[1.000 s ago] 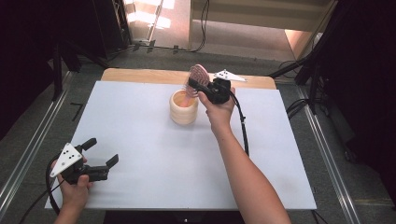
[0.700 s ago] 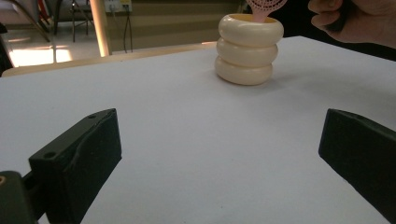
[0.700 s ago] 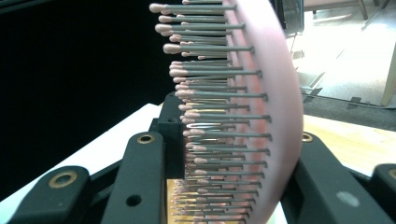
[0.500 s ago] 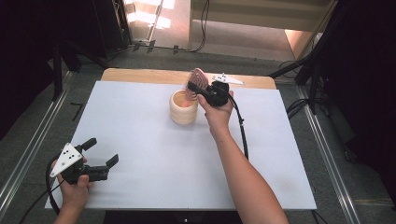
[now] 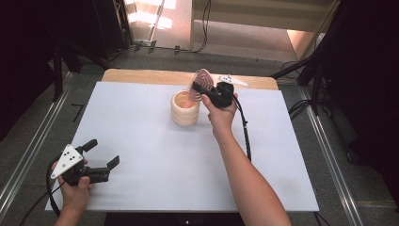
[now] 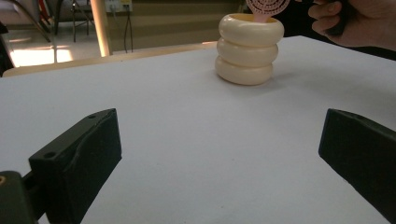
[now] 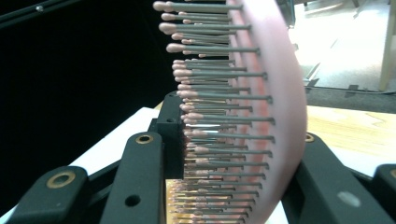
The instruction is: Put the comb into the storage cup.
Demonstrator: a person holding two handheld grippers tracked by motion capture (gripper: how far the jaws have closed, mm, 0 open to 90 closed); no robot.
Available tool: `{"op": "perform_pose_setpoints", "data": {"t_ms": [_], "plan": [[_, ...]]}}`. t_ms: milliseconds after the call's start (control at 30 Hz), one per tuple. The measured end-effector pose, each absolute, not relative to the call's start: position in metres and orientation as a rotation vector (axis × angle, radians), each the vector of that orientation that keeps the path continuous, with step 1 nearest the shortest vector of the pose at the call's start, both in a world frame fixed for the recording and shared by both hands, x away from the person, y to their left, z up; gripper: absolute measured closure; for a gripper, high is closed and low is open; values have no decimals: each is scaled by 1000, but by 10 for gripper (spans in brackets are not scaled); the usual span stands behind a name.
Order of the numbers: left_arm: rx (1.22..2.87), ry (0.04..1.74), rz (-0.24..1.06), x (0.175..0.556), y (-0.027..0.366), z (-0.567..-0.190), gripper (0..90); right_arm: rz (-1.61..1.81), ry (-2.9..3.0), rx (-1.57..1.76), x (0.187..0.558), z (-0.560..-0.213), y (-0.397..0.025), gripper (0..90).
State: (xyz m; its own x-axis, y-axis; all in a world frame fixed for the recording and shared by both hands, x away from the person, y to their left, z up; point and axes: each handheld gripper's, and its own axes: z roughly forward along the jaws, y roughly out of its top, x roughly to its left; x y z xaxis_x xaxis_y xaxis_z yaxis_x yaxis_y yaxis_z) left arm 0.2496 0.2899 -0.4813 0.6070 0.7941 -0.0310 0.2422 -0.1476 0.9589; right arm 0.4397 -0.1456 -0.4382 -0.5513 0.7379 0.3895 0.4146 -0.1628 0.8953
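Observation:
A cream ribbed cup [image 5: 185, 108] [image 6: 250, 51] stands upright on the white table [image 5: 155, 155] at the far middle. My right gripper [image 5: 197, 89] [image 7: 240, 126] is shut on a pink round hairbrush [image 5: 203, 80] [image 7: 275, 93] just above the cup's right rim. The brush head [image 6: 265, 7] sticks up while its pink handle reaches down into the cup's mouth. Grey bristles with pink tips point left in the right gripper view. My left gripper [image 5: 103, 153] [image 6: 219, 154] rests at the near left corner, open, with nothing between its jaws and pointing toward the cup.
A wooden strip [image 5: 141, 75] runs along the table's far edge. Dark floor, metal rails and cables surround the table. The person's right hand [image 6: 355, 23] hovers beside the cup. White surface stretches between my left gripper and the cup.
My right gripper has eased the brush slightly lower toward the cup. The left gripper has stayed where it was.

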Motion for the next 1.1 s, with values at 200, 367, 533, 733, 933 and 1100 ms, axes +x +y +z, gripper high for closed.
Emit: {"op": "perform_pose_setpoints", "data": {"t_ms": [200,367,533,733,933,1100], "plan": [[1694,864,604,249,289,-481,1,1722,1833,1341,439,-438,-150,523],[1696,864,606,250,290,-481,0,1696,1839,1331,436,-436,-155,387],[1692,861,607,249,289,-481,1,1678,1855,1299,432,-434,-160,257],[1692,860,608,249,289,-481,1,1657,1907,1218,423,-433,-166,73],[1693,859,610,249,289,-481,1,1674,1912,1179,414,-431,-173,0],[1691,859,614,249,289,-481,1,1667,1913,1160,407,-433,-179,0]]}}
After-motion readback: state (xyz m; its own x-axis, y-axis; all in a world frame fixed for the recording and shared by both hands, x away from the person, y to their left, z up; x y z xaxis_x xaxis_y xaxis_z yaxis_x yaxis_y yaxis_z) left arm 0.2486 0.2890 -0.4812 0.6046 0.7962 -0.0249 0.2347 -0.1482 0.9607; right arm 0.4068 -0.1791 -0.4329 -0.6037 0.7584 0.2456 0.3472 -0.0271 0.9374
